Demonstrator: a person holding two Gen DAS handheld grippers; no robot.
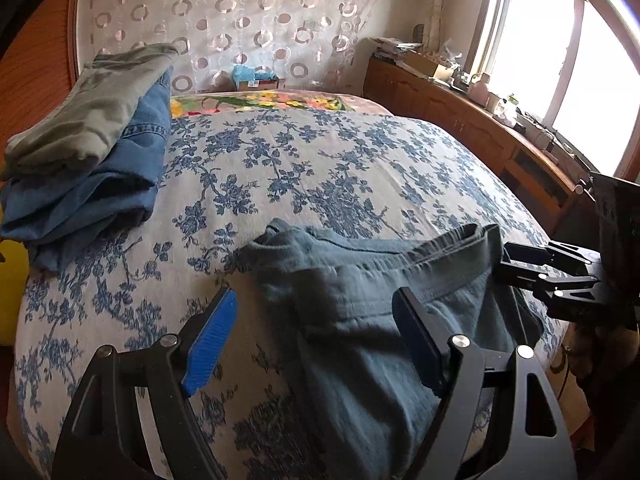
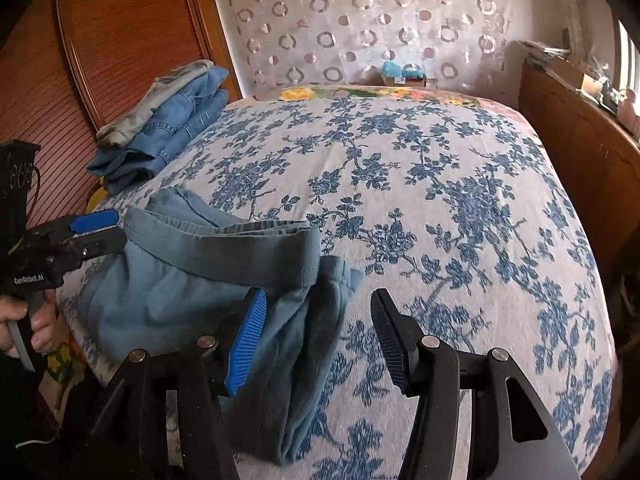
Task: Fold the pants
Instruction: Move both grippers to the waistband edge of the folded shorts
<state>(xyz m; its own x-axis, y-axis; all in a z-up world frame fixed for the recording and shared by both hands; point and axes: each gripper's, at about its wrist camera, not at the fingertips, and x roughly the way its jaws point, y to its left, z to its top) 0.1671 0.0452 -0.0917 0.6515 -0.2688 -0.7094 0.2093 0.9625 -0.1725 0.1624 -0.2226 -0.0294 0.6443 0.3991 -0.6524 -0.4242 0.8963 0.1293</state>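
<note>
On the bed (image 2: 440,152), my left tool (image 1: 316,334) stood released, jaws wide over the near end of the grey-blue pants (image 1: 360,280). They lay bunched at the bed's near edge, soft, light and floppy, I judged; the thick waistband (image 2: 240,252) offered the surest hold. My right tool (image 2: 318,340) stood released too, straddling the pants' right edge, gripping nothing.

Three pants (image 1: 360,320), two claws (image 1: 316,340).

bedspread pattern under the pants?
Blue floral sprays on a pale grey-white ground; the bedspread shows best in the right wrist view.
</note>
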